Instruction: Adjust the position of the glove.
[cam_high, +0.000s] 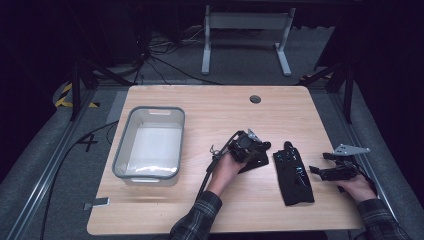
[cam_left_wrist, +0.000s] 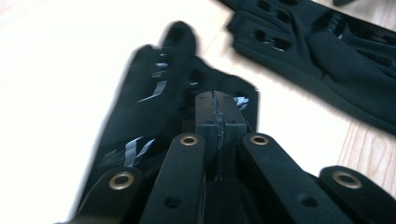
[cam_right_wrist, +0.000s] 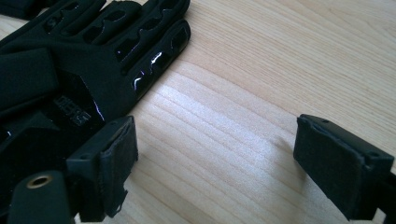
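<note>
Two black gloves on a pale wood counter, one pinched in your left tool, the other lying free beside your right.

Your left tool (cam_left_wrist: 218, 122) is clenched, its jaws pressed flat together on the cuff end of a black glove (cam_left_wrist: 154, 107) near the counter's (cam_high: 210, 107) middle; this glove is matte fabric with glossy silver-white streaks along the fingers, too blurred to read as lettering. The second glove (cam_high: 294, 172) lies flat toward the right edge, apart from the first, with oval vent holes down the fingers and shiny patches; a small raised logo block on its back is illegible. Your right tool (cam_right_wrist: 215, 163) is released, its padded, felt-like jaws wide apart over bare grain, just beside that glove. A grey-rimmed translucent plastic bin (cam_high: 120, 162) sits near the left edge.
</note>
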